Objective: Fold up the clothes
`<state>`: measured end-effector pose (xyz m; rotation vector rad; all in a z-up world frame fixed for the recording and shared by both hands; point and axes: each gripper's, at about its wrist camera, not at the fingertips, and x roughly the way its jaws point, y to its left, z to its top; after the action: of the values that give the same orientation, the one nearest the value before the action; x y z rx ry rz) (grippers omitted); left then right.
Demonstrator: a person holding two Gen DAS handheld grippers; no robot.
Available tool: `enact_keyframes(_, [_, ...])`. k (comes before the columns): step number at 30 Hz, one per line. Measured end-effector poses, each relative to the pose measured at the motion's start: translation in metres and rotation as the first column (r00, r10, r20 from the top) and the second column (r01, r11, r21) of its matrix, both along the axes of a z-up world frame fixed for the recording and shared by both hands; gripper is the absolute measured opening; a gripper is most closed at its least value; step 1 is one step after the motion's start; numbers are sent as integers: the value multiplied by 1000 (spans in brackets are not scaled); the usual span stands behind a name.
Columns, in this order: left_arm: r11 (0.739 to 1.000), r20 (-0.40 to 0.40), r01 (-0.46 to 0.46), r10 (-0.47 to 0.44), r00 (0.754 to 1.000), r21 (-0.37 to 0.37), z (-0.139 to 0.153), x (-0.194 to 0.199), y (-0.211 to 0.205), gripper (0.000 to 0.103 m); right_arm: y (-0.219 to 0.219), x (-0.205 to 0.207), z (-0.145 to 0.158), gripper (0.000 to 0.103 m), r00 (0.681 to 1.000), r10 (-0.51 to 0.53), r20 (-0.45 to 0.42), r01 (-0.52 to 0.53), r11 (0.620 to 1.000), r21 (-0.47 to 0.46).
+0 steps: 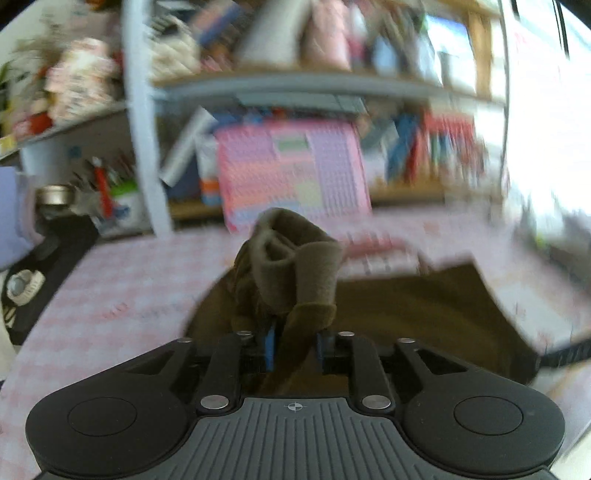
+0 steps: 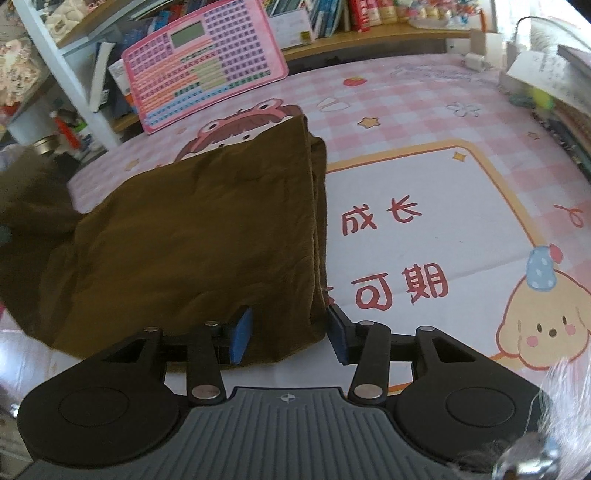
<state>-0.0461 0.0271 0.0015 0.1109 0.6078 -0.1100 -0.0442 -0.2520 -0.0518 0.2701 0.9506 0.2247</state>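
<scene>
A brown garment [image 2: 192,236] lies partly folded on the pink cartoon table mat [image 2: 424,184]. In the left wrist view my left gripper [image 1: 295,345] is shut on a bunched end of the brown garment [image 1: 291,266] and holds it up above the table; the view is blurred by motion. In the right wrist view my right gripper [image 2: 290,334] is open, its blue pads [image 2: 240,332] on either side of the garment's near right corner, which lies between them. The garment's left end rises out of view at the left edge.
A pink keyboard toy [image 2: 203,62] leans against the shelves at the back. Books and boxes [image 2: 332,14] fill the shelf. A white shelf post [image 2: 62,70] stands at the left. Papers and clutter [image 2: 546,74] sit at the table's right edge.
</scene>
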Motion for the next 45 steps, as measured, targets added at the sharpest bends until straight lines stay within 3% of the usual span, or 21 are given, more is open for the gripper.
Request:
enact_keyframes(1, [1000,-52,11,-10,999,12,-9,3,-11,43,-2,1,0,45,1000,17,-4,-17,1000,10])
enact_keyframes(3, [999,-146,35,-34,989,3,-27,7,-28,59,-6,4,0,47,999,54,-9,-53,998,31])
enact_keyframes(7, [1000,-215,8,-9,977,-3,-42,3,-49,69,-16,8,-2,48,993,117,-14,-116,990,77])
enact_keyframes(10, [999,-179,-28,19,984,-47,-30,-5,-51,69,-26,13,-3,48,987,159,-24,-155,980,125])
enact_keyframes(14, [979,-63,-122,113,992,-163,-8,-14,-39,69,-39,22,-4,47,980,188,-59,-173,965,199])
enact_keyframes(18, [951,24,-231,241,970,-206,6,-11,-24,69,-46,27,-5,47,971,226,-74,-205,953,222])
enact_keyframes(20, [924,43,-316,332,942,-215,7,-3,-13,57,-47,29,-5,47,964,256,-70,-236,947,217])
enact_keyframes(21, [903,38,-352,372,928,-246,5,1,-5,39,-48,29,-3,47,962,267,-66,-248,946,210])
enact_keyframes(22, [875,16,-392,413,910,-283,0,5,5,29,-48,29,-2,47,959,277,-60,-260,944,202])
enact_keyframes(24, [812,-86,-477,478,874,-335,-19,17,22,25,-49,30,1,47,954,297,-50,-283,941,187])
enact_keyframes(25, [800,-144,-505,486,862,-325,-31,23,27,23,-50,30,2,47,951,307,-45,-295,939,179])
enact_keyframes(27, [834,-153,-487,462,873,-259,-51,30,25,22,-51,30,5,47,944,327,-35,-317,934,162])
enact_keyframes(29, [858,-142,-465,443,885,-218,-53,31,22,22,-52,30,7,47,938,347,-26,-340,929,146])
enact_keyframes(32, [836,-162,-481,453,877,-263,-37,26,30,26,-48,30,13,47,925,379,0,-377,919,113])
enact_keyframes(35, [817,-109,-491,482,869,-302,-22,2,37,28,-40,29,20,47,913,407,35,-409,909,81])
enact_keyframes(39, [777,-102,-537,536,838,-329,-13,-21,55,28,-24,26,30,47,890,448,88,-453,890,55])
enact_keyframes(42, [749,-101,-566,570,815,-344,-10,-34,67,40,-9,25,37,47,875,470,119,-478,877,45])
enact_keyframes(45, [741,-107,-574,577,810,-348,-7,-40,80,52,8,28,42,47,864,482,143,-494,867,62])
